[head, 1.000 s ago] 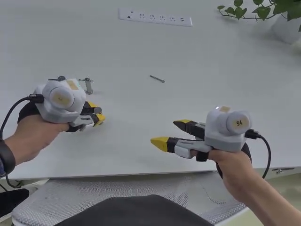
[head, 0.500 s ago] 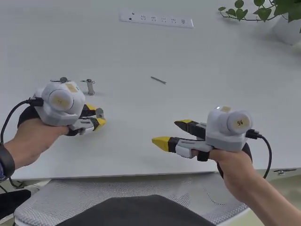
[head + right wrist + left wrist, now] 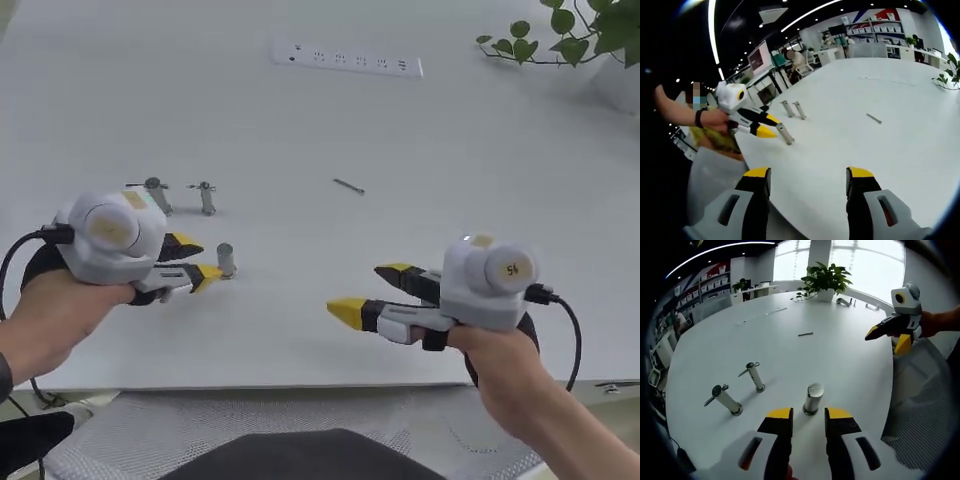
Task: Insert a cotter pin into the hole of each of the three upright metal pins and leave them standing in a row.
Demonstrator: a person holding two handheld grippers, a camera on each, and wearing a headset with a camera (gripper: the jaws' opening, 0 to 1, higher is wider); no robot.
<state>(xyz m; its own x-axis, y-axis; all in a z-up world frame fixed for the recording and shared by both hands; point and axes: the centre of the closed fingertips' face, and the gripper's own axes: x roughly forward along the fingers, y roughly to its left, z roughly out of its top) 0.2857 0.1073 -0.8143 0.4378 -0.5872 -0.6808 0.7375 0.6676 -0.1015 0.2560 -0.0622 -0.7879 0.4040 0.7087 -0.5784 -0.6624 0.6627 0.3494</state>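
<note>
Three metal pins stand at the left of the white table (image 3: 420, 140). The two far ones, pin (image 3: 155, 194) and pin (image 3: 206, 197), each carry a cotter pin through the top; in the left gripper view they are pin (image 3: 726, 399) and pin (image 3: 755, 376). The near pin (image 3: 226, 260) (image 3: 813, 398) (image 3: 785, 134) is bare and upright. My left gripper (image 3: 197, 260) (image 3: 809, 415) is open, its tips just short of the bare pin, not touching. A loose cotter pin (image 3: 349, 186) (image 3: 805, 333) (image 3: 873, 118) lies mid-table. My right gripper (image 3: 370, 290) (image 3: 809, 173) is open and holds nothing.
A white power strip (image 3: 347, 58) lies at the far edge. A potted plant (image 3: 570, 30) stands at the far right. A mesh chair (image 3: 290, 440) sits below the table's near edge. Wide bare tabletop lies between the two grippers.
The left gripper has let go of the bare pin and drawn back toward the person; the pin stays standing. The right gripper has held its place. The head camera tilted a little.
</note>
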